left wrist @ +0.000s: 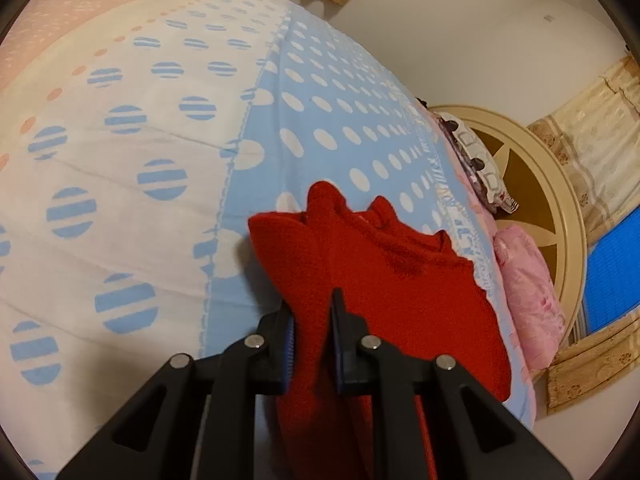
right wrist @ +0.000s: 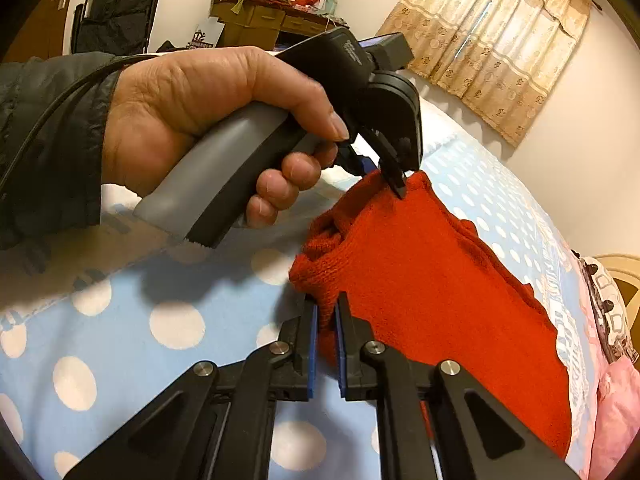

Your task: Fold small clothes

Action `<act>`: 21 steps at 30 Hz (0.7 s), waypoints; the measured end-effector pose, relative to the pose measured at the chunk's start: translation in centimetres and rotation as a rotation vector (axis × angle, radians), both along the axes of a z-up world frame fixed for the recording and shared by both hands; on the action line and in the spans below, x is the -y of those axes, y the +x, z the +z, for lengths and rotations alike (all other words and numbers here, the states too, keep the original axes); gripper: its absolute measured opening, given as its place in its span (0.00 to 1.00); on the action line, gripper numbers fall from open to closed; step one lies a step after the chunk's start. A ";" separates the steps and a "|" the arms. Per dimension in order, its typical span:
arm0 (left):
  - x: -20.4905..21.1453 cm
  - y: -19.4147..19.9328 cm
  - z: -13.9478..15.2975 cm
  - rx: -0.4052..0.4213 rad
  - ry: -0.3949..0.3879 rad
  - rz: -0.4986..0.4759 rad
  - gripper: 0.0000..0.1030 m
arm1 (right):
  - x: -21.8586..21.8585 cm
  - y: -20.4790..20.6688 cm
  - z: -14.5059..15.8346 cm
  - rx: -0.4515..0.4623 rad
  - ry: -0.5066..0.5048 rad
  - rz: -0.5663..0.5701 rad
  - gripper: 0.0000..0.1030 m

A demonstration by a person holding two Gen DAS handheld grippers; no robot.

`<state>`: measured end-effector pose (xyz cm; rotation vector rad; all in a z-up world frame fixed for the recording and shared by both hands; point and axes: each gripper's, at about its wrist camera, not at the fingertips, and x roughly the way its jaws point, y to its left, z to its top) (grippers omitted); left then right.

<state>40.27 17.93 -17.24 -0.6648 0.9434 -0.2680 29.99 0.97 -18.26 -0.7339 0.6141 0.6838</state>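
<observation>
The red knitted garment (right wrist: 432,300) is lying bunched on the blue, white-dotted part of the bedspread (right wrist: 132,360), toward the right side of the bed and close to that edge, where a pink pillow (left wrist: 528,296) and a patterned cushion (left wrist: 480,168) are sitting against the cream headboard (left wrist: 552,184). To the left, a wide stretch of the spread, white with striped blue circles, is lying flat in the left wrist view. Beige curtains (right wrist: 492,40) are hanging on the far wall, and a cluttered desk (right wrist: 276,20) and a dark folding chair (right wrist: 116,16) are standing at the far left.

There is small white lettering on the left gripper's housing in the right wrist view, but it is too small to read.

The left gripper (left wrist: 312,320) is pinching a thick fold of the red knit between its blue pads, jaws nearly closed; the right wrist view shows it gripping the garment's far upper corner, with the person's left hand (right wrist: 200,120) wrapped around the grey handle. The right gripper (right wrist: 326,320) is clamping the near left corner of the same garment, jaws only narrowly apart around the cloth.
</observation>
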 end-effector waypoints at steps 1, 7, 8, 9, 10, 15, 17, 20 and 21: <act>0.2 0.1 0.2 0.006 -0.003 -0.001 0.15 | 0.3 0.1 0.2 0.002 0.008 -0.004 0.07; 0.9 0.3 1.7 0.059 -0.034 0.007 0.14 | 2.2 0.0 1.9 0.024 0.061 -0.037 0.06; 1.1 0.4 2.0 0.069 -0.036 0.009 0.14 | 2.6 -0.1 2.2 0.028 0.069 -0.042 0.06; 1.3 0.5 2.3 0.078 -0.042 0.011 0.14 | 3.0 -0.4 2.1 0.032 0.075 -0.047 0.06; 1.5 0.5 2.7 0.088 -0.048 0.011 0.14 | 3.5 -0.2 2.4 0.038 0.084 -0.054 0.06; 2.8 1.0 4.4 0.130 -0.055 0.005 0.14 | 6.0 1.0 3.9 0.054 0.140 -0.089 0.06; 3.6 1.3 5.1 0.142 -0.058 0.000 0.14 | 7.0 1.1 4.3 0.064 0.162 -0.105 0.06; 4.9 1.8 5.9 0.156 -0.053 -0.015 0.14 | 8.3 1.2 4.8 0.072 0.182 -0.128 0.06; 5.2 2.0 6.1 0.160 -0.053 -0.019 0.14 | 9.0 1.4 5.0 0.075 0.190 -0.140 0.06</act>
